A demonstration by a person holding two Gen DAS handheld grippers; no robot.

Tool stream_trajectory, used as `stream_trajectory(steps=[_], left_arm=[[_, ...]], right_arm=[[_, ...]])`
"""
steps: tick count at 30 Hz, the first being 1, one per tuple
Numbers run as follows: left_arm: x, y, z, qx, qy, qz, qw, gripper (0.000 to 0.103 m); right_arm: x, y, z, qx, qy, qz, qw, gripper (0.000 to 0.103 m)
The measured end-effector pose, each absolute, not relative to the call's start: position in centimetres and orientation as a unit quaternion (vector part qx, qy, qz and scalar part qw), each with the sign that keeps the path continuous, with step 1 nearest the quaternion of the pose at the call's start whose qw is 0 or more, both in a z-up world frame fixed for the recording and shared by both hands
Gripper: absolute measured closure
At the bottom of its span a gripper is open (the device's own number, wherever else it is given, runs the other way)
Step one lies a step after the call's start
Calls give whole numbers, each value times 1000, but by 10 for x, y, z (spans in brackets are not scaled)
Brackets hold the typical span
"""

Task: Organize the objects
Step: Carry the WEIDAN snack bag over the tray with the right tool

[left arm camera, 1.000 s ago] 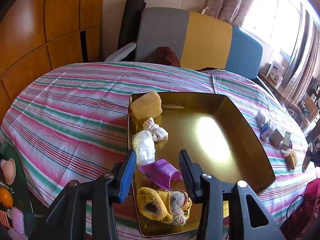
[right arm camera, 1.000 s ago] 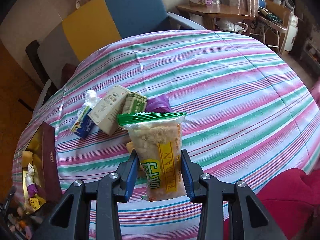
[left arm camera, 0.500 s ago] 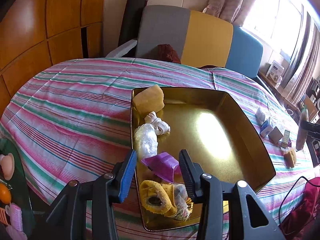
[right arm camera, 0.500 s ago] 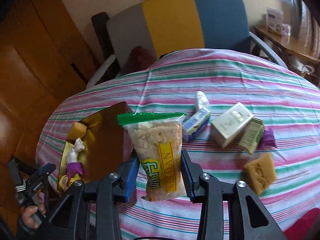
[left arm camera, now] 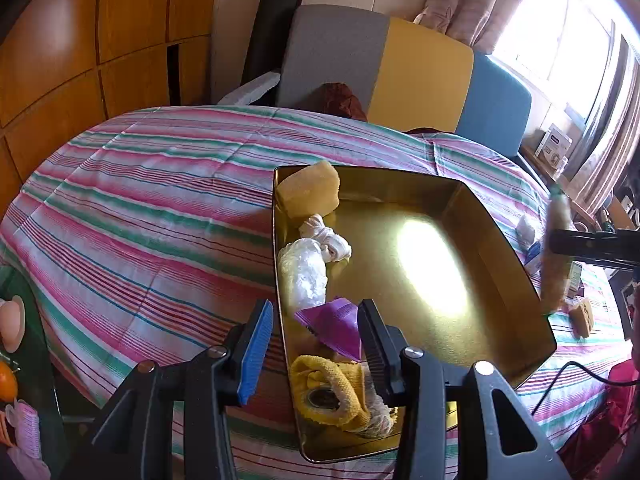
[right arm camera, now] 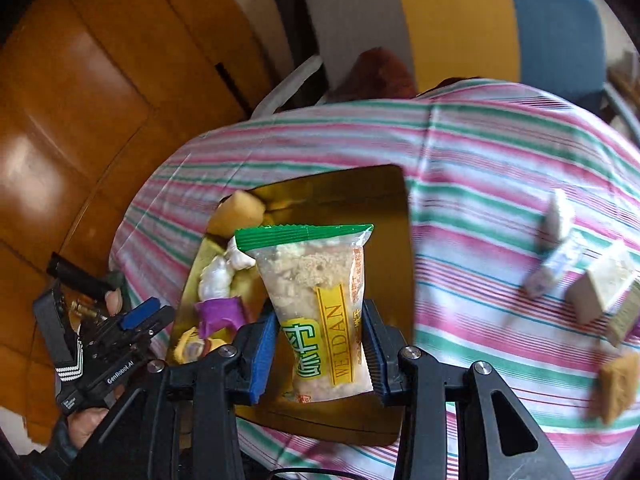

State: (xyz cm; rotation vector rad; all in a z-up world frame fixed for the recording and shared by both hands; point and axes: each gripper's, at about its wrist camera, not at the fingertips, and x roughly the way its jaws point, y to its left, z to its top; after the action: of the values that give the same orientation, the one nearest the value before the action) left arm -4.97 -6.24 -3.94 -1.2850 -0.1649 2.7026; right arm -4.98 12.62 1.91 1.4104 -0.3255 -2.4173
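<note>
Striped tablecloth | gold tray | right jaws clamp snack packet | left jaws apart

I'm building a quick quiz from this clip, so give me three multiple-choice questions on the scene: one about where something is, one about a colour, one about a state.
1. Where does the yellow sponge block lie?
A. In a far corner of the gold tray
B. On the chair
C. On the floor

2. What colour is the top seal of the snack packet?
A. Red
B. Green
C. Black

3. What is the right gripper doing?
A. Standing open and empty
B. Shut on a purple wrapper
C. Shut on the snack packet

Answers:
1 A, the block sits against the tray's far left corner.
2 B, a green band runs across the packet's top edge.
3 C, both pads press on the packet's sides, with the tray behind it.
</note>
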Motion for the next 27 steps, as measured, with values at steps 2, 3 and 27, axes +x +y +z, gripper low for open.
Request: stream_trajectory(steps=[2,3,27], left_arm=[[-50,-65,-41,-429,-58,898,71,59],[-51,-67,-41,-430,-60,898,70,59],[-53,-126,-52,-435,-117,892,29,59]], right_arm=[[-60,113,12,504,-114,-840,168,63],[-64,107,8,508,-113,-836,170,63],[-163,27,-45,575,-130,-795,141,63]])
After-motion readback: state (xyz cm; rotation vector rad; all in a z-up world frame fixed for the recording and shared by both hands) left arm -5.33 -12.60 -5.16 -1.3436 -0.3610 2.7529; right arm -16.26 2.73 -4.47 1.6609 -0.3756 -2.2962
